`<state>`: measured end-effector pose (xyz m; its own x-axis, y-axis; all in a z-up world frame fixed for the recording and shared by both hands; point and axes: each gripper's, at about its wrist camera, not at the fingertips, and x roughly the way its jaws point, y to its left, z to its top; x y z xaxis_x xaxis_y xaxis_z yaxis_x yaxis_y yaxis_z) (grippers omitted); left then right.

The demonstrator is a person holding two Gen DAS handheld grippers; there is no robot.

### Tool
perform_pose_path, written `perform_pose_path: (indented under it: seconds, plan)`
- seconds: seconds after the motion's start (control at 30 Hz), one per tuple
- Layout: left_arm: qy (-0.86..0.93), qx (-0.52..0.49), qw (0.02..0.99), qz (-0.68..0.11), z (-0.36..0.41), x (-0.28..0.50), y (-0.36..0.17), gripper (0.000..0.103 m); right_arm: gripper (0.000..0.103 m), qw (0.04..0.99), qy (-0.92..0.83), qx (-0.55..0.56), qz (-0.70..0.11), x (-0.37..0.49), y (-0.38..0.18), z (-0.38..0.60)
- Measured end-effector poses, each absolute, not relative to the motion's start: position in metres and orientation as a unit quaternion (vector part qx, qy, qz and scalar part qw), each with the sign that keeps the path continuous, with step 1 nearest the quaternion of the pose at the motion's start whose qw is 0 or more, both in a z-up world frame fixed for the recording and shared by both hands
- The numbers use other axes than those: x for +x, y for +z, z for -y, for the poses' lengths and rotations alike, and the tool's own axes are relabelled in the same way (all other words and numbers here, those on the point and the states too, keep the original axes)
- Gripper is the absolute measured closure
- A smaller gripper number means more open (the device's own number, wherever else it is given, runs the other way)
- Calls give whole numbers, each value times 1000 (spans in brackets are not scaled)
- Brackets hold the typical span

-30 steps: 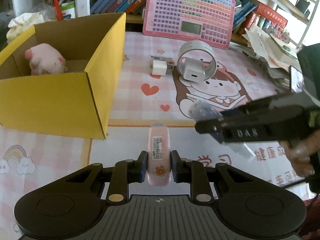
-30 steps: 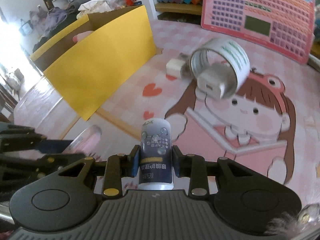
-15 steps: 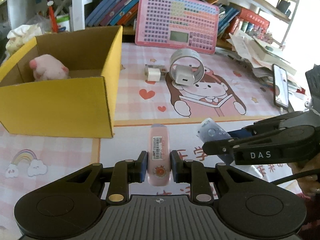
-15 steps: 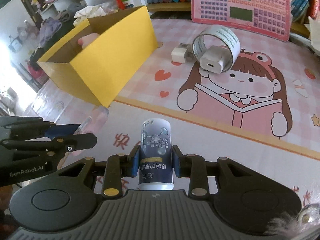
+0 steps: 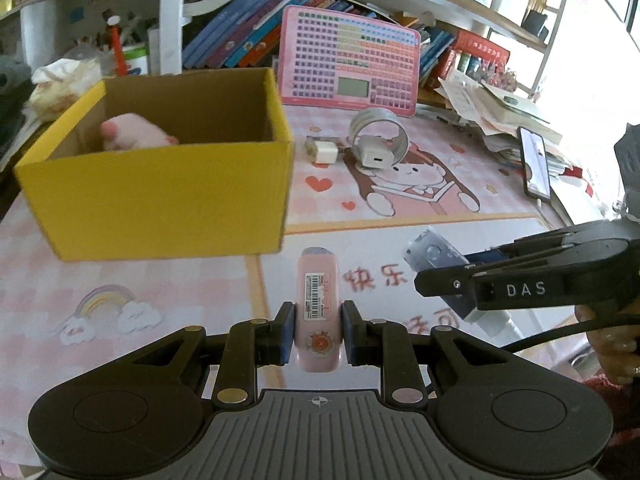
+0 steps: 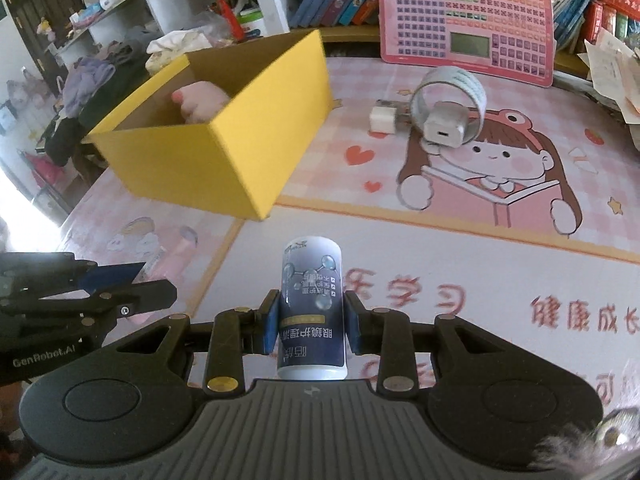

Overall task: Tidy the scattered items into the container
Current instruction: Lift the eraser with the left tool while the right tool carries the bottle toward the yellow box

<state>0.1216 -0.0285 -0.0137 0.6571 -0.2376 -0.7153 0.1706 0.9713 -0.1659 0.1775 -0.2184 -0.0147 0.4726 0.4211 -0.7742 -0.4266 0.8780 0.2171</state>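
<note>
The left gripper (image 5: 316, 330) is squeezed tight on a flat pink tube with a barcode sticker (image 5: 318, 306). The right gripper (image 6: 312, 330) is squeezed tight on a small dark blue and white bottle with a shiny label (image 6: 312, 308). Both things are up off the pink cartoon table mat (image 6: 500, 280), so each one is picked up and being carried.

The open yellow cardboard box (image 5: 160, 196) sits ahead and to the left of both grippers. A soft pink plush toy (image 5: 134, 138) already lies inside it, near the far left side. The step in hand looks like the carry: both things need to go over to the box.

Next, each gripper likely needs to go up and forward, over the box's near wall, until the thing hangs above the open top. Then the jaws can let go so it drops in. The two grippers are close side by side, so going one at a time would help them not bump.

More things wait on the mat to the right of the box: a small white cube plug (image 5: 320, 151), a white charger block (image 5: 374, 156) and a grey ring of tape (image 5: 380, 124) standing around that charger. The task looks only partly done.
</note>
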Motion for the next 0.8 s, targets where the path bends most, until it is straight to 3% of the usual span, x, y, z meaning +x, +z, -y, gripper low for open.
perform_pose_path:
  seconds: [0.8]
  plan:
    - [-161,-40,908,-384,-51,52,-6,80,73,872,207,-10,-443,79,-9,134]
